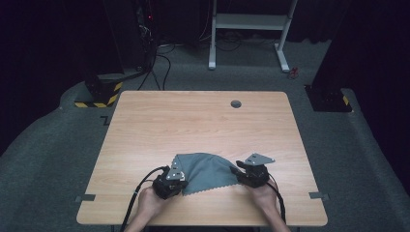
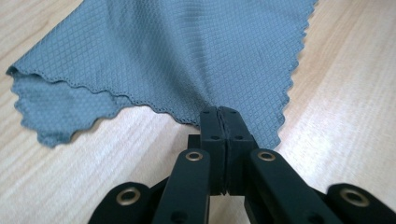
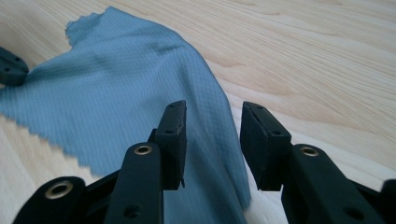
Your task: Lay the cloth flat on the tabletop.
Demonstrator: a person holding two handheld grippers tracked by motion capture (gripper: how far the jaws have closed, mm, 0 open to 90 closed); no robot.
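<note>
Cloth (image 1: 205, 171): lying near the front edge of the table (image 1: 159, 121), between the two grippers, partly folded over itself. Looking soft, thin and light, so likely draping and sagging wherever lifted, sliding easily over the smooth wood, bunching rather than holding a shape. Not fragile. Best taking hold at a corner or along the zigzag edge, pinching through a small bite of fabric; gripping in the middle likely only gathering a lump.

Showing grey-blue, with a fine diamond weave and pinked, sawtooth edges; in the left gripper view one layer lying over another, the lower layer's edge peeking out at the left, folds fanning away from the pinch point.

Left gripper (image 2: 219, 112): pressed together, pinching the cloth at its near edge, fabric puckering up into the closed jaws. Sitting at the cloth's left side in the high view (image 1: 170, 181).

Right gripper (image 3: 212, 128): jaws spread apart, straddling a raised fold at the cloth's right edge, pads not pressing on it. Resting at the cloth's right side in the high view (image 1: 241, 173), apart from the left one.
</note>
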